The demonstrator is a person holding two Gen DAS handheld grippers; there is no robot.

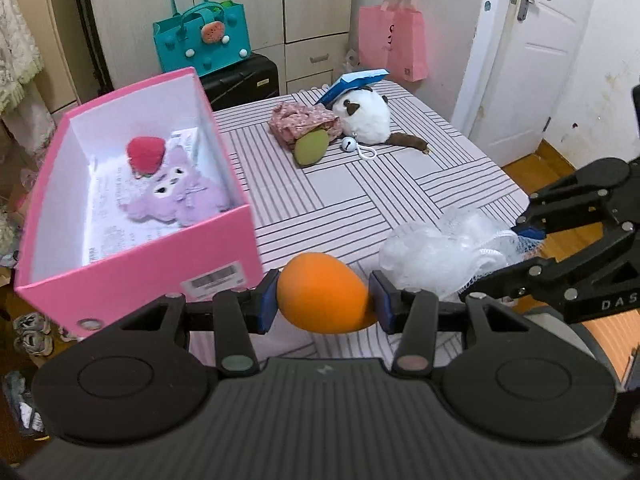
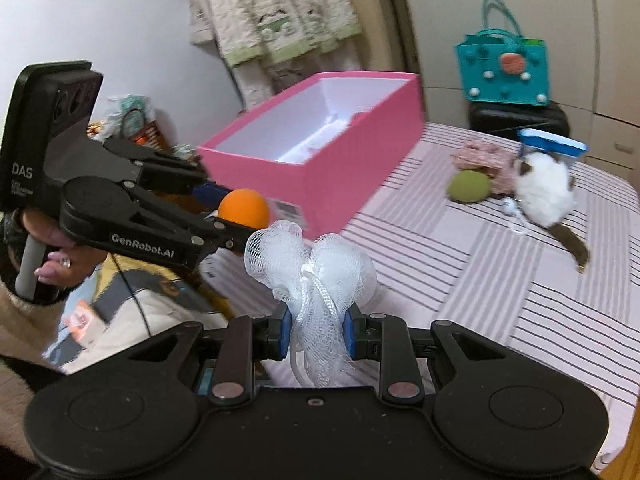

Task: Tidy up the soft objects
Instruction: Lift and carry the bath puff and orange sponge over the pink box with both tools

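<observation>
Between the blue pads of the left tongs (image 1: 323, 302) sits an orange egg-shaped foam sponge (image 1: 326, 296), pinched at its two sides and lifted clear of the striped pink-and-white bed cover (image 1: 380, 184). The right tongs (image 2: 316, 334) are closed narrowly on the gathered neck of a white mesh bath pouf (image 2: 316, 264), whose ruffles bulge above the pads.

Just ahead and to the left of the left tongs stands the open pink cardboard box (image 1: 240, 240), white inside. A lilac plush animal (image 1: 176, 196) and a red knitted ball (image 1: 145, 154) already lie in it on some printed paper, so I judge the sorting partly done: two soft things are boxed, two are in hand and look bound for the same box.

Farther out beyond both tongs, well apart from the box, more things wait on the bed: an olive-green round sponge (image 1: 311, 146) touching a crumpled pink patterned cloth (image 1: 304, 120), and a white plush toy with brown patches (image 1: 366, 114) with a blue-and-white packet (image 1: 352, 84) leaning on its head, a small silver bell (image 1: 349, 143) beside it.

Nothing lies between the sponge and the box mouth, though the near wall rises high before the left tongs and must be cleared. The two tongs are close together, so they could crowd each other at the opening. A teal tote bag (image 1: 202, 38) and a pink paper bag (image 1: 394, 42) stand behind, out of the way.
</observation>
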